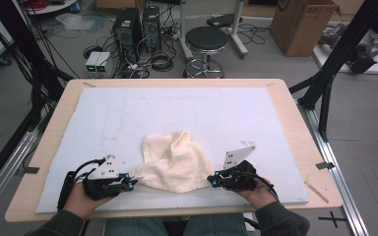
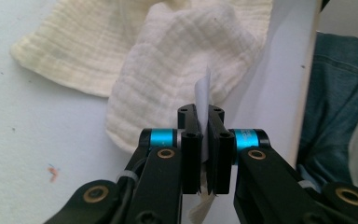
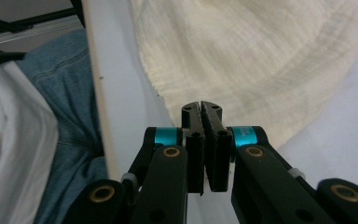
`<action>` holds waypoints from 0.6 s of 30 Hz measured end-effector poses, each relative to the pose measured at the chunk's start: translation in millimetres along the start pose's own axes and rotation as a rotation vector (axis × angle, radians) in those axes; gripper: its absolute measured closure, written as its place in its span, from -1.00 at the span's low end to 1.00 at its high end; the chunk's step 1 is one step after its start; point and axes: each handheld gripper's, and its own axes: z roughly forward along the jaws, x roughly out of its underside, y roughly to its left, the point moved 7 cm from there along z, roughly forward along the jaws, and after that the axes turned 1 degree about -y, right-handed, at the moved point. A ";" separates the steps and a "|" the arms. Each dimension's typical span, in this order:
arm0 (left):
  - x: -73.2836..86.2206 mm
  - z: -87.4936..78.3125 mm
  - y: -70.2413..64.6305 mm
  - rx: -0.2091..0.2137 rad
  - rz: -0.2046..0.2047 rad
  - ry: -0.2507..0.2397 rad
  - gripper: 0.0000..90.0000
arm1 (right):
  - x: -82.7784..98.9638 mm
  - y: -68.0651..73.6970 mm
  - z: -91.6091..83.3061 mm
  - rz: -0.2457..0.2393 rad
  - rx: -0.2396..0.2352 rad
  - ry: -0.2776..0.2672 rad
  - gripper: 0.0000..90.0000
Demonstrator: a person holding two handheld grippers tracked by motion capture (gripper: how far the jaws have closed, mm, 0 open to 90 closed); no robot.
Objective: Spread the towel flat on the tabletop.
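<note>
A crumpled cream cloth lies on the near middle of the white foam board. My left gripper is at the cloth's lower left corner. In the left gripper view its jaws are shut on the cloth, with a small white label sticking up between them. My right gripper is at the cloth's lower right corner. In the right gripper view it is shut at the cloth's edge, apparently pinching it. Both grippers point inward at each other.
The board lies on a wooden table, and its front edge is just behind both hands. The person's jeans sit below that edge. Beyond the table are a stool, computer towers, a cardboard box and black frame legs.
</note>
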 end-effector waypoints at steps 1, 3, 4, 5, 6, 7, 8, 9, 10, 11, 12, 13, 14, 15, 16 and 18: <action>1.6 -0.8 -3.9 0.002 0.001 -0.001 0.90 | 0.4 4.2 -1.2 -0.001 -0.005 -0.003 0.96; 5.1 -2.2 -11.3 0.008 0.006 0.003 0.90 | 2.6 12.7 -2.6 -0.001 -0.017 0.001 0.96; 6.8 -2.3 -14.3 0.011 0.007 0.005 0.90 | 4.0 16.4 -2.6 -0.006 -0.024 0.004 0.96; 8.3 -1.6 -16.7 0.017 0.006 0.005 0.90 | 5.8 19.8 -2.2 -0.006 -0.022 0.011 0.96; 9.7 -0.9 -18.2 0.024 0.006 0.006 0.89 | 7.6 21.8 -0.9 -0.011 -0.023 0.016 0.96; 10.7 0.0 -19.2 0.028 -0.001 0.006 0.88 | 9.8 23.2 0.5 -0.013 -0.025 0.023 0.96; 11.2 1.4 -19.4 0.038 -0.007 0.002 0.83 | 11.5 23.5 1.8 -0.005 -0.023 0.027 0.95; 11.5 1.8 -18.6 0.045 -0.013 0.005 0.72 | 12.9 23.0 3.0 0.003 -0.023 0.030 0.92; 10.8 2.3 -18.2 0.051 -0.021 -0.004 0.59 | 13.5 20.9 3.5 0.008 -0.018 0.025 0.83; 9.5 1.4 -16.8 0.047 -0.028 -0.013 0.48 | 12.7 19.6 3.4 0.022 -0.024 0.010 0.80; 7.1 0.4 -15.6 0.052 -0.046 -0.037 0.34 | 11.5 18.4 2.1 0.036 -0.026 -0.004 0.74; 4.8 -1.8 -13.6 0.065 -0.053 -0.053 0.28 | 9.7 16.6 0.4 0.035 -0.029 -0.024 0.67; 1.9 -3.5 -11.4 0.067 -0.064 -0.073 0.25 | 7.6 14.8 -1.6 0.043 -0.024 -0.041 0.59; -0.8 -5.2 -8.6 0.071 -0.068 -0.085 0.20 | 5.7 12.0 -3.8 0.044 -0.020 -0.053 0.57; -3.8 -6.2 -5.8 0.071 -0.076 -0.097 0.15 | 3.9 9.4 -5.9 0.050 -0.014 -0.066 0.54; -9.8 -7.0 1.6 0.052 -0.074 -0.104 0.11 | 0.6 2.5 -9.5 0.063 0.006 -0.089 0.48</action>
